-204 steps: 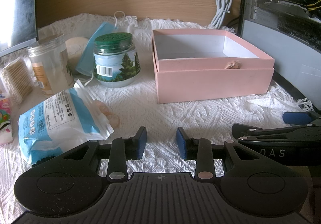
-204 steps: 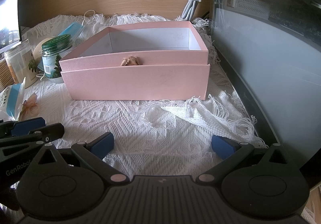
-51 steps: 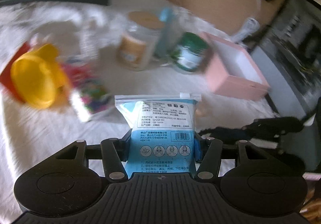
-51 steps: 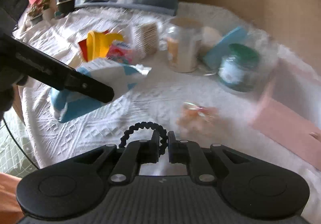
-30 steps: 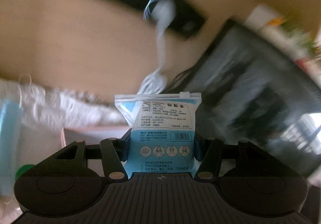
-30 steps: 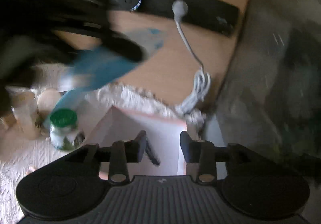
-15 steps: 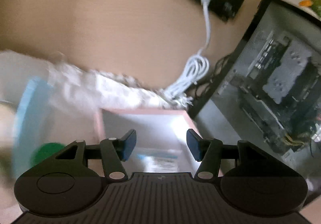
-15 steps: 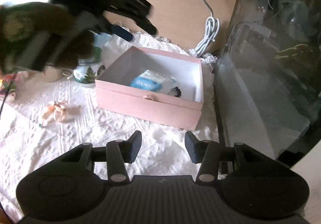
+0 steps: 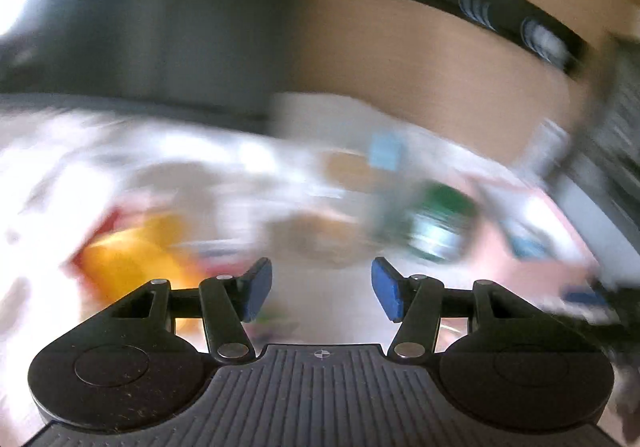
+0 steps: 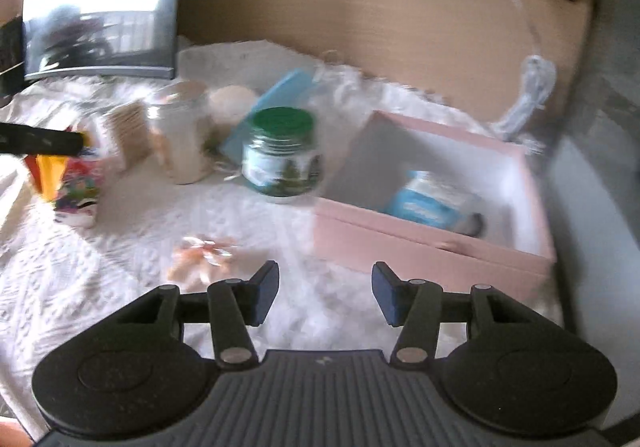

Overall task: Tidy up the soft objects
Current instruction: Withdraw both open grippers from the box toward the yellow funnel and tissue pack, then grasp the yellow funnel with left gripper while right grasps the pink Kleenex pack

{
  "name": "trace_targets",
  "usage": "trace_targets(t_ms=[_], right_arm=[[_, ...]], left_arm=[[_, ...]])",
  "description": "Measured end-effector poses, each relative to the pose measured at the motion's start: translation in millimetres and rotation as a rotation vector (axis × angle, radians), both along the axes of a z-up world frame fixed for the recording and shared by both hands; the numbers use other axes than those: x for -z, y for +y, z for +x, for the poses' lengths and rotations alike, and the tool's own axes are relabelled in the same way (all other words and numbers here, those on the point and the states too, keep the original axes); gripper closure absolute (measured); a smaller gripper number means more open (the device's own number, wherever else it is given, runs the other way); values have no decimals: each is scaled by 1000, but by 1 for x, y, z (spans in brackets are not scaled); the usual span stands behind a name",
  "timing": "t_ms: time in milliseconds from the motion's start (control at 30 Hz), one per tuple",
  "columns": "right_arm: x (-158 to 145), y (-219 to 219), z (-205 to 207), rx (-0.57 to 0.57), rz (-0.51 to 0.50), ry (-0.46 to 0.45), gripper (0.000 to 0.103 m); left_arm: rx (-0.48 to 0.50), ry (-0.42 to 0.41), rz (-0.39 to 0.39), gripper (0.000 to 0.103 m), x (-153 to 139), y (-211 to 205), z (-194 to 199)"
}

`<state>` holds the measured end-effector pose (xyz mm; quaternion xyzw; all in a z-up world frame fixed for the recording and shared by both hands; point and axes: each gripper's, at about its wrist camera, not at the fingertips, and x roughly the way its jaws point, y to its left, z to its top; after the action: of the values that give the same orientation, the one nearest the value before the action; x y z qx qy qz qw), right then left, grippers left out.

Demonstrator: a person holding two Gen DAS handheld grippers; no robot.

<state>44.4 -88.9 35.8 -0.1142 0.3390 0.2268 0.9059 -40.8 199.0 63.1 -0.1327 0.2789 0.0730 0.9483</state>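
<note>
The blue and white mask packet lies inside the pink box, with a small dark item beside it. A peach ribbon bow lies on the white cloth just ahead of my right gripper, which is open and empty. My left gripper is open and empty above the table; its view is heavily blurred, with the pink box at right. The left gripper's finger shows at the far left of the right wrist view.
A green-lidded jar, a clear jar, cotton swabs, a blue mask and a colourful packet with a yellow item stand on the cloth. A monitor is behind, a computer case at right.
The left gripper has swung left, away from the box, after letting the mask packet drop into it. The right gripper has dropped lower and closer to the bow. Both stay open.
</note>
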Motion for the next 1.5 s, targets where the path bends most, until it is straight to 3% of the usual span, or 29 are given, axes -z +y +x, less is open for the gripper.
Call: trace_targets(t_ms=[100, 167, 400, 433, 467, 500, 700, 800, 933, 1067, 1233, 1500], right_arm=[[-1, 20, -6, -44, -7, -2, 51], [-2, 31, -11, -69, -14, -7, 51], [-2, 50, -39, -134, -71, -30, 51], [-2, 51, -43, -138, -82, -36, 51], [-1, 50, -45, -139, -91, -42, 51], [-1, 49, -48, -139, -99, -45, 51], [-4, 49, -44, -128, -99, -33, 51], [-10, 64, -37, -168, -49, -5, 51], [-22, 102, -30, -301, 36, 49, 47], [-28, 153, -34, -481, 58, 37, 41], [-6, 215, -49, -710, -41, -13, 38], [31, 262, -46, -926, -190, 14, 34]], left_arm=[[-198, 3, -100, 43, 3, 46, -9], [-249, 11, -126, 43, 6, 61, -1], [-257, 144, -134, 43, 45, 88, 47], [-257, 145, -149, 44, 50, 92, 50], [-257, 127, -166, 54, 53, 96, 51], [-255, 101, -177, 77, 54, 100, 50], [-251, 54, -257, 80, 58, 115, 40], [-208, 36, -225, 81, 52, 113, 26], [-189, 16, -192, 84, 38, 112, -6], [-208, -8, -225, 89, 31, 126, -39], [-241, -27, -254, 90, 30, 141, -67], [-200, -39, -265, 90, 27, 151, -88]])
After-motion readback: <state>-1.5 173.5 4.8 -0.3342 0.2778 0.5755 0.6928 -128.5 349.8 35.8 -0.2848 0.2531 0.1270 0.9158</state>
